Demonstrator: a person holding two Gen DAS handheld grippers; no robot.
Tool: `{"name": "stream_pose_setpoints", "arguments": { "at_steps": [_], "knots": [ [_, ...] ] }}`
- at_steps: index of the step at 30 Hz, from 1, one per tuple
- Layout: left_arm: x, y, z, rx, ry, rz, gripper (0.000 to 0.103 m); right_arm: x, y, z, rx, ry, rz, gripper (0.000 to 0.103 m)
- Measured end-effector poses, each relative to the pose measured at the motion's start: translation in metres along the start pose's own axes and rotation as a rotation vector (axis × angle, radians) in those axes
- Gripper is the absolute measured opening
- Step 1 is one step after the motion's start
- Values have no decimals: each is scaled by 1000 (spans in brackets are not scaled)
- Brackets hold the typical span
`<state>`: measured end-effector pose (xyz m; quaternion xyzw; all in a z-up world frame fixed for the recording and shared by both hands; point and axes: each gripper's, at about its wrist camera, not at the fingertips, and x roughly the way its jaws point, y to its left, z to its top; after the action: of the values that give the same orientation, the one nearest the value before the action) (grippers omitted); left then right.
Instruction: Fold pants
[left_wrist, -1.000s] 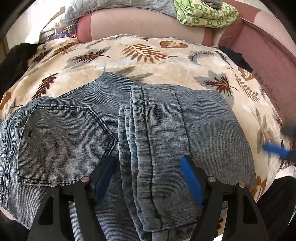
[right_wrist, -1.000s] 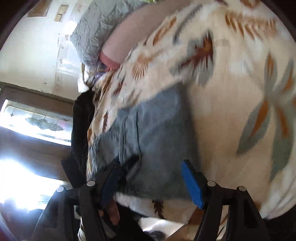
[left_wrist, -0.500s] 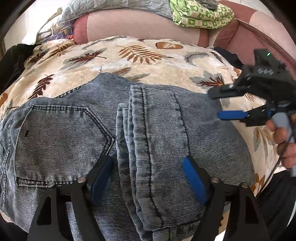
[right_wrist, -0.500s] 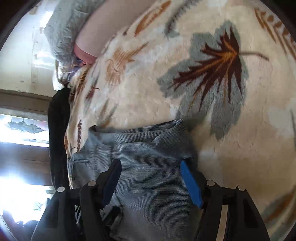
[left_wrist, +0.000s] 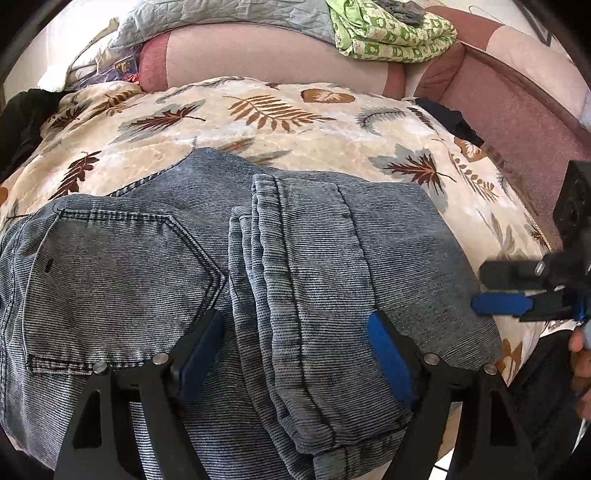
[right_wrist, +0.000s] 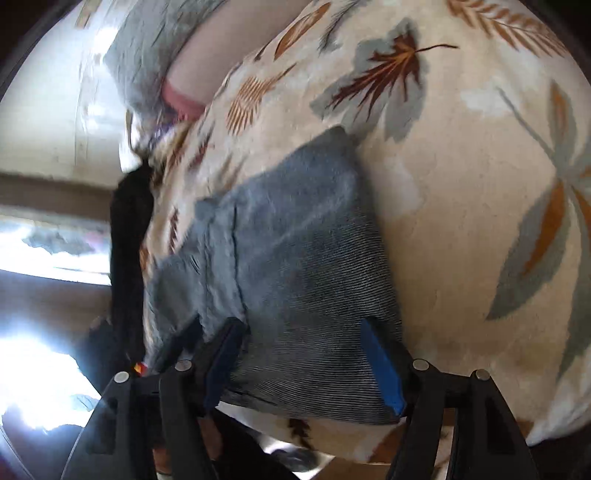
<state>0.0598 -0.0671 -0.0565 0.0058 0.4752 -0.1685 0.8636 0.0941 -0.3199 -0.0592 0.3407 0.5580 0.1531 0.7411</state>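
Jeans: the blue denim jeans (left_wrist: 280, 280) lie folded on the leaf-print blanket (left_wrist: 303, 125), back pocket (left_wrist: 118, 280) up on the left side of my left view, and the hemmed leg ends (left_wrist: 266, 221) laid over the middle of the bundle.

My left claw: my left gripper (left_wrist: 295, 354) hangs just above the folded stack, pointing down at it. Its blue pads (left_wrist: 388, 350) stand wide apart, one on each side of the leg-end ridge; released, grasping nothing.

My right claw: my right gripper (right_wrist: 306, 365) sits over the right-hand edge of the jeans (right_wrist: 303, 258), near the blanket's (right_wrist: 461, 221) front edge. Its blue pads (right_wrist: 380, 365) are spread apart with denim showing between them but not pinched; released. From my left view it (left_wrist: 506, 291) comes in at the right border, level, its fingertips at the edge of the stack.

My hand: part of my right hand (left_wrist: 581, 354) shows behind that gripper.

Surroundings: a pink sofa back (left_wrist: 266, 62) rises behind the blanket, with a green patterned cloth (left_wrist: 391, 33) and a grey quilt (left_wrist: 221, 18) draped on top of it.

Sharpness: the right view is smeared, so fine seams there are hard to read.
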Motion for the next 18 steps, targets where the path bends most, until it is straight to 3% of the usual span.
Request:
{"name": "stream_pose_setpoints", "arguments": {
  "at_steps": [4, 6, 9, 11, 13, 16, 18],
  "knots": [
    [-13, 7, 0, -56, -18, -32, 81, -15, 14, -10, -54, -28, -17, 70],
    [-26, 11, -1, -84, -51, -42, 81, -2, 3, -13, -38, 2, -73, 71],
    [-30, 7, -3, -46, -57, -15, 81, 3, -10, -14, -3, -7, -40, 71],
    [-12, 4, -8, -7, 21, 31, 81, -5, -5, -14, 0, -20, -40, 71],
    [-8, -5, -14, 57, -7, 78, 82, -13, 0, -15, -10, -32, -35, 71],
    [-6, -4, -12, 33, 4, 69, 83, -21, 1, -19, -21, -53, -8, 71],
    [-6, -4, -11, 34, 2, 66, 83, -8, -3, -21, -24, -22, -32, 71]
  ]
}}
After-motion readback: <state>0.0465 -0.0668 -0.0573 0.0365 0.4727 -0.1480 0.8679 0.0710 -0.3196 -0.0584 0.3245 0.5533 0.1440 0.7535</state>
